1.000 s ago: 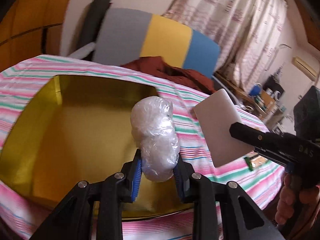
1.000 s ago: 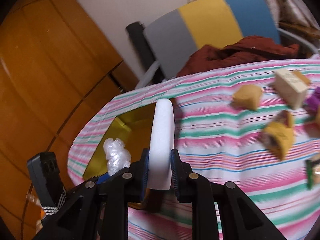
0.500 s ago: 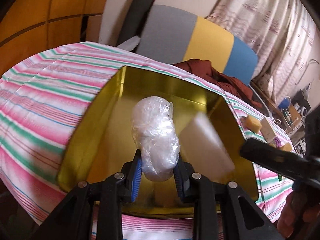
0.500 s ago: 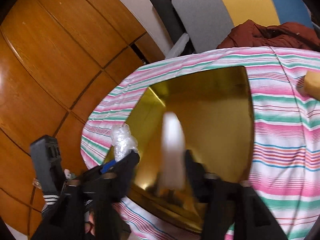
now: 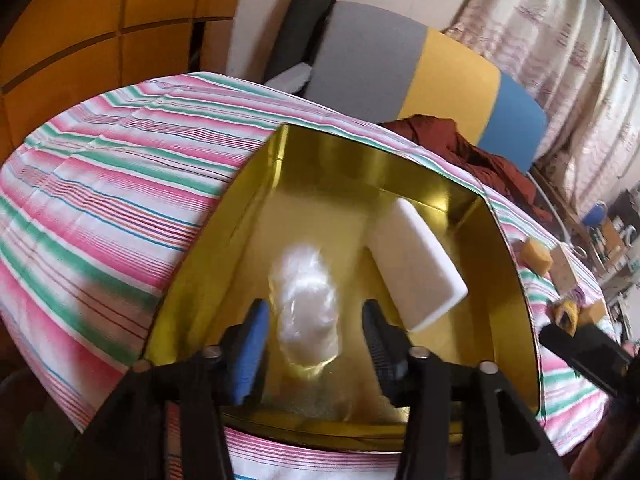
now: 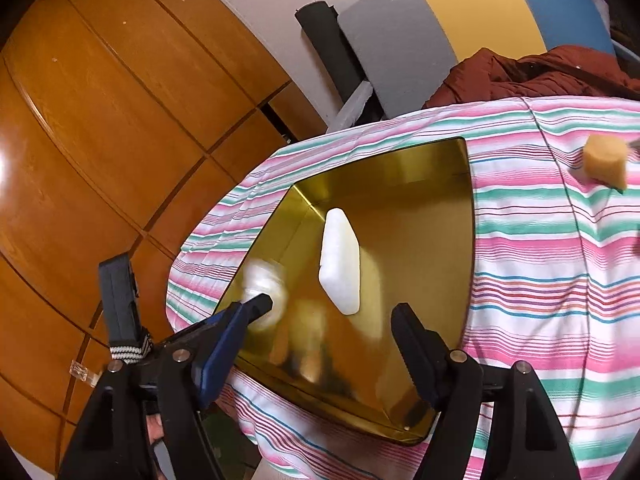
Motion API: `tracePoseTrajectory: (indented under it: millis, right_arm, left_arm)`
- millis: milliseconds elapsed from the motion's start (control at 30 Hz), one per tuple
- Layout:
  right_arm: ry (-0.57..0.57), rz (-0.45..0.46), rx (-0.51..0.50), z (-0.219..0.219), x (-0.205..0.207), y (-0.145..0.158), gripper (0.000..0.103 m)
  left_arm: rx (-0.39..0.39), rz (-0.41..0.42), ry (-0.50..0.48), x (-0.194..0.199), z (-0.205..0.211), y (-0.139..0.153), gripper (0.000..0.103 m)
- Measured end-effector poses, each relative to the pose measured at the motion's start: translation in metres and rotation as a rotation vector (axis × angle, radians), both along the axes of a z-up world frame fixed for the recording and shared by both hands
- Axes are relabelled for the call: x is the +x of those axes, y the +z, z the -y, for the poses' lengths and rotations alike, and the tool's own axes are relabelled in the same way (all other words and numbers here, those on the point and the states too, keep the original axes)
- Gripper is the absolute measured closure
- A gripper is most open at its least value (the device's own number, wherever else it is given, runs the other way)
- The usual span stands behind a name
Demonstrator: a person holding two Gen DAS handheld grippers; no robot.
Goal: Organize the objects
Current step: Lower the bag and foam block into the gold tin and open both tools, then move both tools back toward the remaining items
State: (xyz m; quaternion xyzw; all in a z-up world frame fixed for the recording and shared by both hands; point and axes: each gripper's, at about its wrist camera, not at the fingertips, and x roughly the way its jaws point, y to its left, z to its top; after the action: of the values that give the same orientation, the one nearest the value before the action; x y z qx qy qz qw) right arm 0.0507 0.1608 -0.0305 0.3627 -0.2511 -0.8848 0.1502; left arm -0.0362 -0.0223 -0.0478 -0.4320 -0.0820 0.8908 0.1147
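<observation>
Left tongs [image 5: 314, 332]: jaws apart, gap on both sides of the plastic-wrap bundle [image 5: 308, 308], which sits blurred between them, over the near part of the gold tin tray [image 5: 516, 280]. Cannot tell whether the bundle touches the tray floor. No contact with the blue pads [image 5: 250, 354] visible.

Right tongs [image 6: 332, 320]: jaws wide apart, nothing between them. The white foam block [image 6: 340, 262] lies inside the tray [image 6: 400, 208], beyond the fingertips, tilted, one long edge toward the tray's left wall. In the left wrist view the block [image 5: 416, 258] lies to the right of the bundle, near the tray's far right corner, apart from the bundle.

In the right wrist view the bundle [image 6: 264, 280] shows as a pale blur at the tray's left rim, just beside the tip of the left tongs [image 6: 256, 306].

Tray sits on the counter under a pink, green and white striped cloth [image 5: 100, 200].

Surroundings: yellow sponge piece [image 6: 604, 160] on the cloth right of the tray, well apart from it; the same piece [image 5: 538, 256] plus a tan box [image 5: 564, 270] and smaller items beyond the tray's right rim. Behind the counter, a grey-yellow-blue chair back [image 5: 420, 68], dark red garment [image 5: 460, 144], black roll [image 5: 308, 20], wood panelling [image 6: 100, 120], curtain [image 5: 560, 48].

Nothing stands between either pair of tongs and the tray interior.
</observation>
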Motion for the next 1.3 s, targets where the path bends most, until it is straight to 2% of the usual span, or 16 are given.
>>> tracePoseTrajectory:
  millis: [133,400,600,867,1100,1300]
  right_arm:
    - [-0.005,-0.004,-0.004,-0.003,0.003,0.002,0.027]
    - [-0.027,-0.001,-0.017,-0.016,0.002,0.000,0.026]
    - [-0.048,-0.001,-0.022,-0.026,0.008,0.000,0.026]
    - [-0.097,-0.012,-0.020,-0.048,0.020,0.003,0.024]
    - [-0.142,-0.005,-0.009,-0.068,0.030,0.001,0.024]
    - [-0.188,0.009,0.023,-0.088,0.043,-0.005,0.024]
  left_arm:
    - [-0.013,-0.048,0.020,0.006,0.001,0.011,0.043]
    - [0.008,-0.073,0.045,0.016,-0.001,0.021,0.043]
    - [0.018,-0.082,0.028,0.023,-0.010,0.025,0.043]
    - [0.035,-0.087,-0.037,0.033,-0.037,0.029,0.043]
    - [0.069,-0.081,-0.133,0.042,-0.069,0.034,0.043]
    - [0.067,-0.090,-0.222,0.055,-0.103,0.039,0.043]
